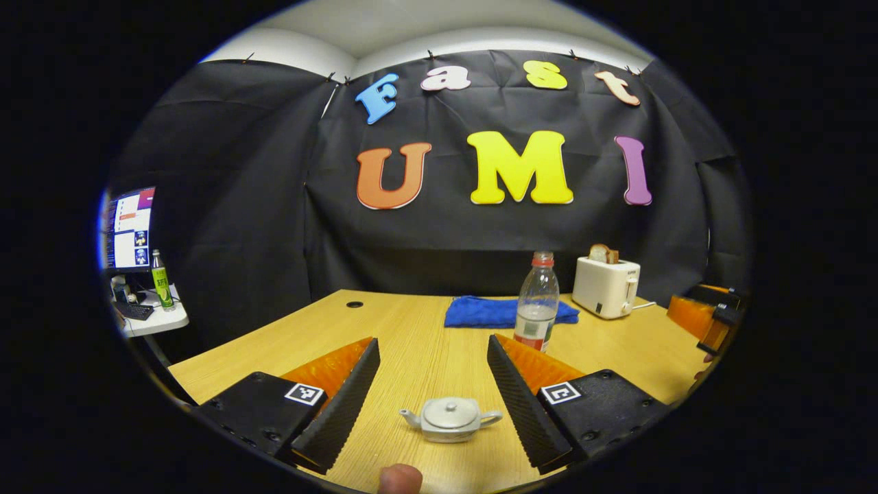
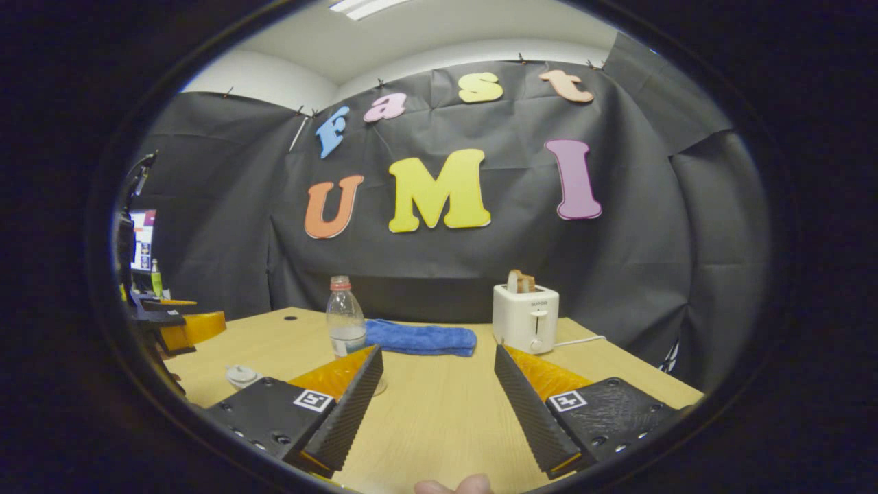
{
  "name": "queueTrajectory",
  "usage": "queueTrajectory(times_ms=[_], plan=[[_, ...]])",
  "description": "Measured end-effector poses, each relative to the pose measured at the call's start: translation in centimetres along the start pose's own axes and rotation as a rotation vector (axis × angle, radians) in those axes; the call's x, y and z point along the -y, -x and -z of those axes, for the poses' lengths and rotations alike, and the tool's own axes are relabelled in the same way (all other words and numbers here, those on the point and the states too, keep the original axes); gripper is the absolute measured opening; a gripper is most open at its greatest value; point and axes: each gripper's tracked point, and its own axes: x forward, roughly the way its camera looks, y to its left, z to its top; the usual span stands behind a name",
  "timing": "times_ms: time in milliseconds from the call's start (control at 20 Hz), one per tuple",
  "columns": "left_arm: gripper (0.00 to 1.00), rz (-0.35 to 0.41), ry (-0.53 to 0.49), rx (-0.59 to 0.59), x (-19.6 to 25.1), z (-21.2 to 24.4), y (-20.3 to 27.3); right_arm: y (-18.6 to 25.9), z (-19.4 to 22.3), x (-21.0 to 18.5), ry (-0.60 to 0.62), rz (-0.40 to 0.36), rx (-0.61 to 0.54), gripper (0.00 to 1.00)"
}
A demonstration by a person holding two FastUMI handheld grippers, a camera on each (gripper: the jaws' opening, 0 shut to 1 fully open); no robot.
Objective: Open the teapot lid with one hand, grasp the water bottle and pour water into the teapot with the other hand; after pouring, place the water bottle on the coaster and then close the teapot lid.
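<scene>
- the teapot stands upright on the tabletop, low in the left gripper view, with its lid sitting on it; spout to the left of that view, handle to the right
- the left tongs are spread wide apart and hold nothing; the teapot lies straight ahead of them, between the lines of the two fingers, close in front
- the water bottle stands upright farther back, cap on, partly filled, its long axis vertical; its foot is hidden behind the right finger of the left tongs
- in the right gripper view the water bottle is ahead and to the left of the right tongs, which are also wide apart and empty; the teapot is further left there, near the left tongs
- i judge the left hand is nearer to the lid and the right hand is nearer to the bottle
- a clear round base shows under the bottle by the finger; it could be the coaster, i cannot tell
- lid on and bottle standing fit both the time before pouring and the time after closing
- a blue towel and a toaster stand behind, well apart from the teapot
</scene>
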Motion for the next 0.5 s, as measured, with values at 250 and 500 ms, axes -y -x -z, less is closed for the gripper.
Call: queueTrajectory(times_ms=[250, 500], plan=[[0.98, 0.028, -0.017, 0.139, 3.2, -6.2, 1.7, 2.2, -4.7, 0.2, 0.010, 0.022, 0.090, 0.98], [0.98, 0.062, -0.057, 0.165, 6.2, -7.3, 2.8, 3.7, -6.7, 0.3, 0.041, 0.031, 0.118, 0.98]])
